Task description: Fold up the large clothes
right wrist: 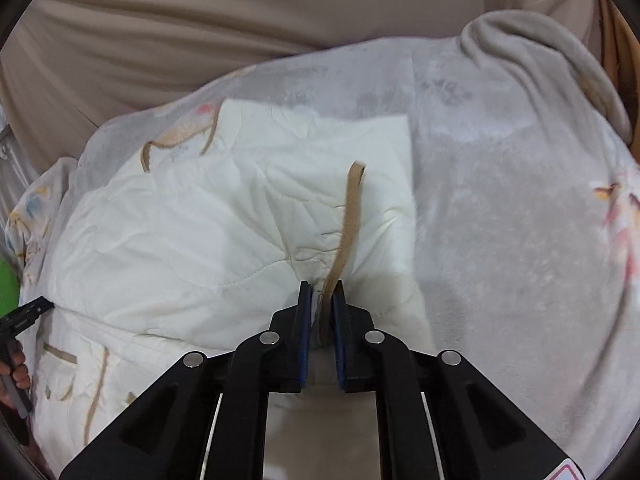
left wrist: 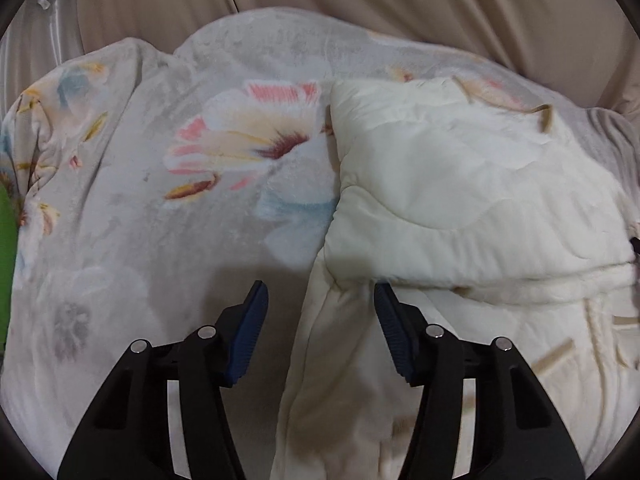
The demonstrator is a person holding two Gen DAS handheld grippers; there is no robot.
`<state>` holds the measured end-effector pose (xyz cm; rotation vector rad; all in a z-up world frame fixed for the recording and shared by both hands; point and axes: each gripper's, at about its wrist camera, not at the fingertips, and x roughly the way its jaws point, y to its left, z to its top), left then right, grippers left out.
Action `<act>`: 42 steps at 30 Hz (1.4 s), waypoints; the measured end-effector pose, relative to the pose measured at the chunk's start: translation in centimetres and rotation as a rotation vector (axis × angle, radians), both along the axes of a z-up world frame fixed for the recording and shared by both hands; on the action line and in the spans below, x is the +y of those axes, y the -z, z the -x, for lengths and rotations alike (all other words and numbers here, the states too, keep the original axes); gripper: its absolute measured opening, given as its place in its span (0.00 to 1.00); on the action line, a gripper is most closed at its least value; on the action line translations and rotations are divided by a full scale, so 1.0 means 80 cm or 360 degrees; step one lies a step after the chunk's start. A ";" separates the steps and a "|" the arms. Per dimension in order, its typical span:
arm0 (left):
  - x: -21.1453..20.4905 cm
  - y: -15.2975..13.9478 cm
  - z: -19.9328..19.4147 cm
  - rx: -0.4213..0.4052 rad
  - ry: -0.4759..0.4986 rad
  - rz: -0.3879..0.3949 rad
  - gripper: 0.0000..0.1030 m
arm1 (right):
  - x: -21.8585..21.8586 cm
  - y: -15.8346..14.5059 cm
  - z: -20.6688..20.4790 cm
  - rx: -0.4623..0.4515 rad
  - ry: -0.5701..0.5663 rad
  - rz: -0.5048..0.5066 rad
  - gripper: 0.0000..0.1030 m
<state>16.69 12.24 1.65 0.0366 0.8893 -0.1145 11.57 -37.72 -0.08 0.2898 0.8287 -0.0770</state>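
A cream quilted jacket (left wrist: 460, 184) with tan trim lies partly folded on a grey floral blanket (left wrist: 160, 160). My left gripper (left wrist: 320, 292) is open and empty, its blue pads just above the jacket's near left edge. In the right wrist view my right gripper (right wrist: 322, 292) is shut on the jacket (right wrist: 200, 232), pinching cream fabric beside a tan strip (right wrist: 348, 216) at the fold's near edge. The left gripper's body shows at the left edge of the right wrist view (right wrist: 24, 312).
The floral blanket (right wrist: 520, 220) covers the whole work surface. Beige draped cloth (left wrist: 360, 0) hangs behind it. A green object (left wrist: 6, 248) sits at the far left edge. A bunched blanket roll (right wrist: 560, 60) lies at the back right.
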 end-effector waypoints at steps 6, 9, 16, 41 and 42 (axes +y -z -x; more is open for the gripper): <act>-0.014 -0.093 0.028 -0.0294 0.0088 0.0088 0.58 | -0.005 -0.068 0.015 -0.0184 0.0046 -0.0023 0.21; -0.063 -0.112 -0.021 -0.0334 0.0168 0.0162 0.60 | 0.047 -0.091 -0.024 -0.0277 -0.0141 -0.0052 0.21; -0.168 -0.057 -0.144 -0.0242 0.0161 0.0167 0.60 | 0.203 -0.061 -0.159 -0.0231 -0.0528 -0.0046 0.21; -0.095 -0.013 -0.110 -0.0131 0.0063 0.0072 0.75 | 0.037 -0.029 -0.052 -0.0155 -0.0134 -0.0004 0.16; -0.104 -0.010 -0.100 -0.0115 0.0101 0.0025 0.75 | 0.050 -0.019 -0.052 -0.0109 -0.0180 0.0019 0.16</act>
